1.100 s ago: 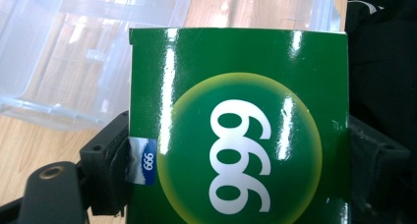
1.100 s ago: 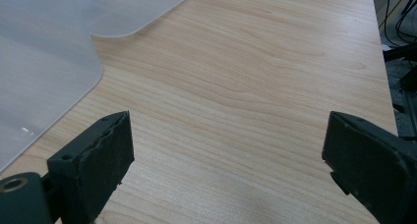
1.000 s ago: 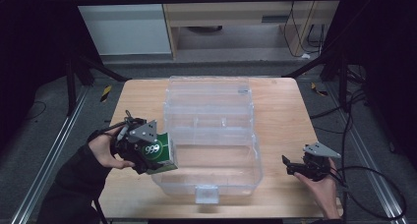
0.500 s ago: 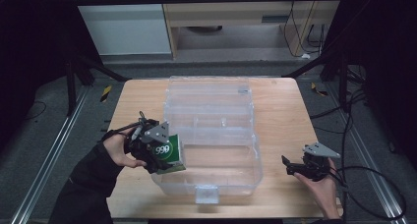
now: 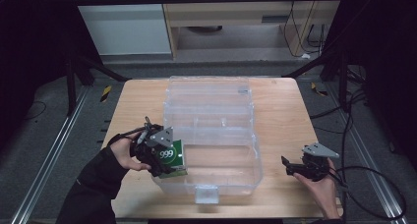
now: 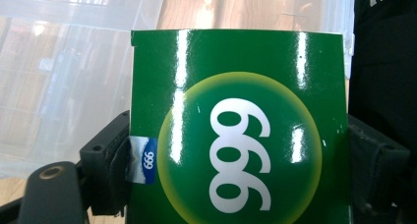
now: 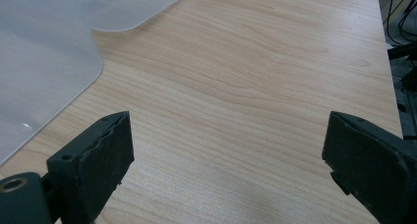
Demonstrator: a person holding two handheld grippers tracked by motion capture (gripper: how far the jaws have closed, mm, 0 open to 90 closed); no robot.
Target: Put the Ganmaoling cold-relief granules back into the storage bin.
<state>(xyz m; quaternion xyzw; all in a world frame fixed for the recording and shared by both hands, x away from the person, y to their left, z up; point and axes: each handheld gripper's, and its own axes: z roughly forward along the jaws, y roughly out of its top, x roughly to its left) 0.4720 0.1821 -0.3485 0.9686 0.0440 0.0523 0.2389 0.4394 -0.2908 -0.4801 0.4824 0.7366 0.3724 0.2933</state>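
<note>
A: Report the left gripper [image 5: 169, 160].

B: Its two jaws are clamped on the side faces of a green box [image 6: 236, 130], one black pad [image 6: 105, 170] pressed to each side. The box face carries a yellow-green disc printed with "999", read upside down in the left gripper view. A small blue-and-white label [image 6: 142, 160] sits at the box edge beside one pad.

A: Position of the green box relative to the clear plastic bin [image 5: 216, 135]?

B: In the high view the box [image 5: 172, 157] sits at the bin's near left corner, overlapping the bin's left wall. Whether it is inside the wall or just against it cannot be determined. In the left gripper view the translucent bin wall [image 6: 64, 76] lies directly behind the box.

A: Report the right gripper [image 5: 295, 167].

B: Jaws stand wide apart, nothing between them. In the right gripper view both black pads [image 7: 98, 155] frame bare wooden table [image 7: 246, 96]. The gripper is well apart from the bin, off its near right corner, held in the person's right hand [image 5: 322, 184].

A: Bin condition?

B: Lid [image 5: 209, 89] open, lying flat on the far side of the bin. A clasp [image 5: 206, 195] shows on the near wall.
</note>
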